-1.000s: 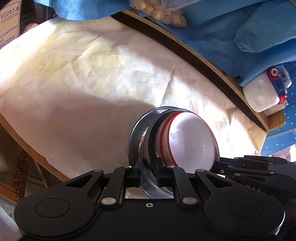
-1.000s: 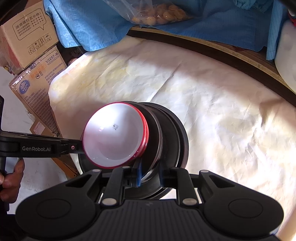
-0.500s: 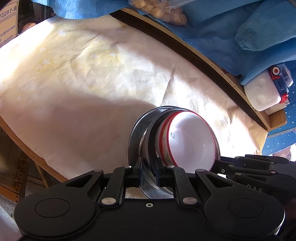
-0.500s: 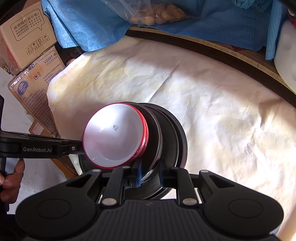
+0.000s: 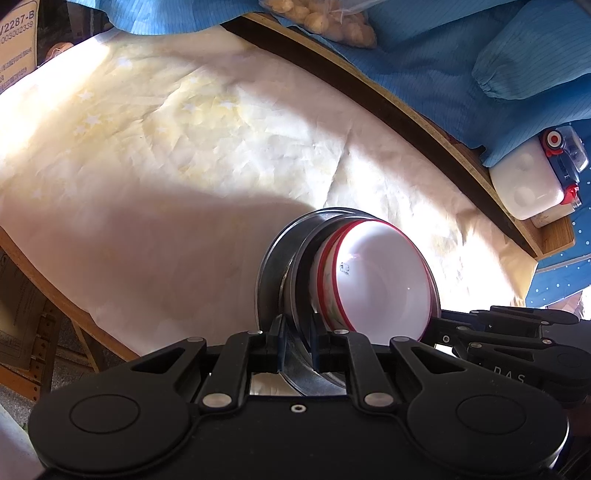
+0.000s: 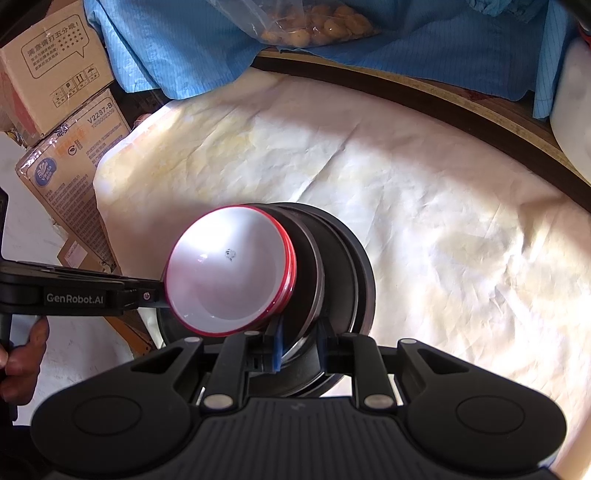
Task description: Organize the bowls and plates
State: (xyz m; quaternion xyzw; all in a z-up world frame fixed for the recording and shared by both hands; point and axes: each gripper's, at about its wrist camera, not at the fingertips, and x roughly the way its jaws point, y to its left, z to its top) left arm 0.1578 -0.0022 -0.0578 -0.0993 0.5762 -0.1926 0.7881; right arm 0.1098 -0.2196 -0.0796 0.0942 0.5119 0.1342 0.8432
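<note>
A stack of steel plates point(image 5: 273, 280) carries two nested white bowls with red rims point(image 5: 384, 288), the bowls sitting in the top plate. My left gripper point(image 5: 297, 347) is shut on the rim of the steel stack at its near side. In the right wrist view the same white bowls point(image 6: 229, 273) lie on the dark-looking steel plates point(image 6: 343, 266). My right gripper point(image 6: 299, 345) is shut on the plates' rim from the opposite side. The left gripper point(image 6: 159, 291) reaches in at the left there. I cannot tell whether the stack touches the cloth.
A cream cloth point(image 5: 184, 147) covers the wooden table point(image 5: 406, 110). Blue fabric point(image 6: 184, 48) and a bag of round brown pieces point(image 6: 317, 22) lie along the back. A white container with a red and blue lid point(image 5: 528, 184) sits far right. Cardboard boxes point(image 6: 62, 66) stand beyond the left edge.
</note>
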